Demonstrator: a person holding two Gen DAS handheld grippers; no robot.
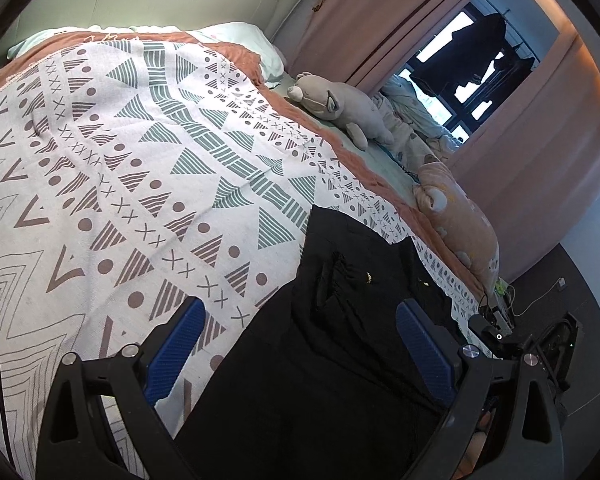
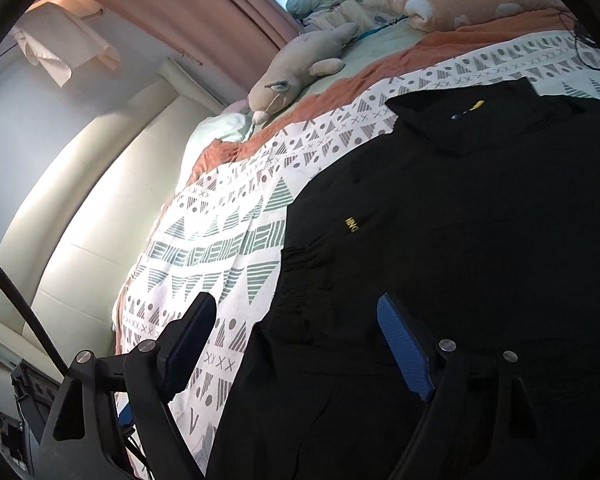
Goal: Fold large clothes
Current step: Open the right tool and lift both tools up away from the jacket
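Note:
A black garment lies spread on the patterned bed cover, near the bed's edge. In the right wrist view the black garment fills the right half, with a small yellow logo on it and its collar at the far end. My left gripper is open, its blue pads wide apart above the garment's left edge, with nothing pinched. My right gripper is also open, straddling the garment's edge where it meets the bed cover; the pads do not press on the cloth.
A grey plush toy and an orange patterned pillow lie along the bed's far side by pink curtains. A padded headboard is at the bed's head. Cables and a device lie on the dark floor.

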